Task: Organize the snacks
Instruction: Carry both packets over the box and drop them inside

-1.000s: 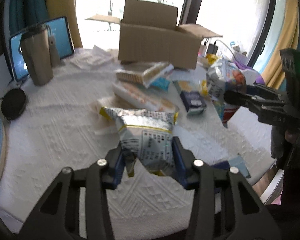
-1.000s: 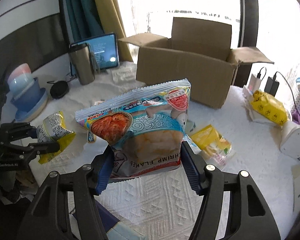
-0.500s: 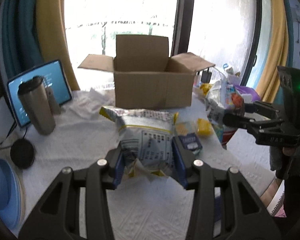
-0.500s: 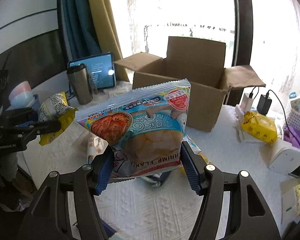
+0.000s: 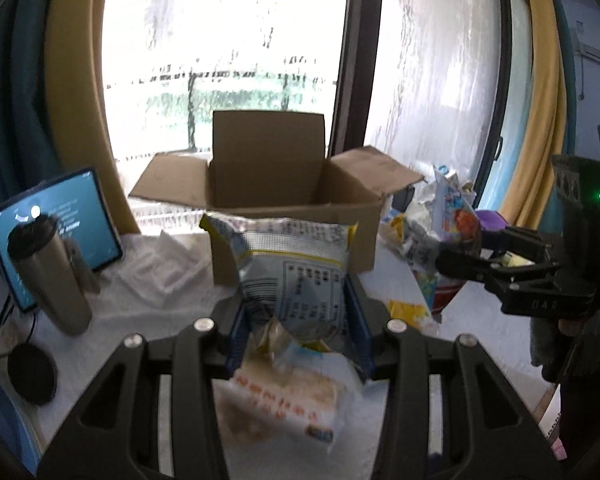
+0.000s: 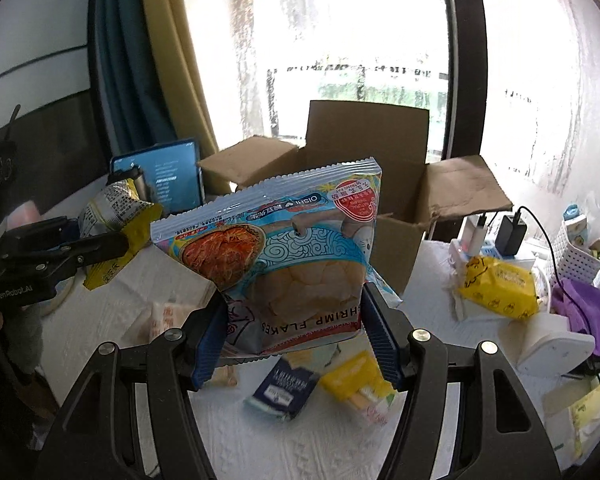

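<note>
Left gripper (image 5: 298, 322) clamped on silver-yellow snack bag (image 5: 290, 264); right gripper (image 6: 294, 338) clamped on shrimp flakes bag (image 6: 288, 256), both before open cardboard box (image 5: 268, 184)

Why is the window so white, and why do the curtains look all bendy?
In both wrist views the window is blown out by daylight, so the cardboard box in front looks dim. The fisheye lens bows the yellow curtain at the edges. In the left wrist view the pink snack pack on the table is smeared by blur; in the right wrist view the shrimp flakes bag is sharp.
</note>
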A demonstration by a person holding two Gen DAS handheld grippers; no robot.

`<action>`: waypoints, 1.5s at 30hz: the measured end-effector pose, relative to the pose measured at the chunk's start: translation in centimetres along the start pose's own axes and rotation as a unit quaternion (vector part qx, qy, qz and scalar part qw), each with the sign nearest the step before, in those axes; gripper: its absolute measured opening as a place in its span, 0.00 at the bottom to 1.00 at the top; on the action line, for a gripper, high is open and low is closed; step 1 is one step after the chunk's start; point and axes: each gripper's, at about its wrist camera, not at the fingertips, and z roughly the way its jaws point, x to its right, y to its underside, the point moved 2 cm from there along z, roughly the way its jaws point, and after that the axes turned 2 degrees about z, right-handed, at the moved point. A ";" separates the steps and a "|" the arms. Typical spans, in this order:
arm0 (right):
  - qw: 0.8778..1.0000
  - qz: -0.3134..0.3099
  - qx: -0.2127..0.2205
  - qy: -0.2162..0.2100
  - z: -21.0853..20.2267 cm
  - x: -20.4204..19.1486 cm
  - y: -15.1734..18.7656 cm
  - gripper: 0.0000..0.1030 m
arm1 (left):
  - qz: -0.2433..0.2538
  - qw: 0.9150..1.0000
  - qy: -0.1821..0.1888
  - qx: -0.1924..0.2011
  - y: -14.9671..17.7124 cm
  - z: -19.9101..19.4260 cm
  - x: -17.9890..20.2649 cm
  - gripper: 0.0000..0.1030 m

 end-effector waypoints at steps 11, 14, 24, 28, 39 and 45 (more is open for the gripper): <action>1.000 0.001 0.019 0.021 1.6 1.2 -3.8 0.65 | -0.006 0.999 0.011 0.034 -4.2 3.8 -1.5 0.43; 0.999 0.004 0.029 0.025 1.9 1.5 -5.0 0.65 | -0.008 0.999 0.020 0.030 -5.0 4.7 -1.9 0.43; 0.998 0.015 0.044 0.036 4.4 3.0 -8.0 0.65 | -0.013 0.998 0.039 0.047 -9.2 8.3 -3.4 0.44; 0.998 0.019 0.049 0.038 5.6 3.7 -9.1 0.65 | -0.014 0.998 0.044 0.046 -10.5 10.7 -4.2 0.45; 0.997 0.038 0.061 0.043 10.8 7.1 -14.1 0.65 | -0.038 0.998 0.032 0.032 -13.6 18.6 -7.2 0.45; 0.995 0.052 0.067 0.054 14.1 8.9 -17.0 0.66 | -0.064 0.998 0.007 0.024 -15.0 21.9 -9.7 0.55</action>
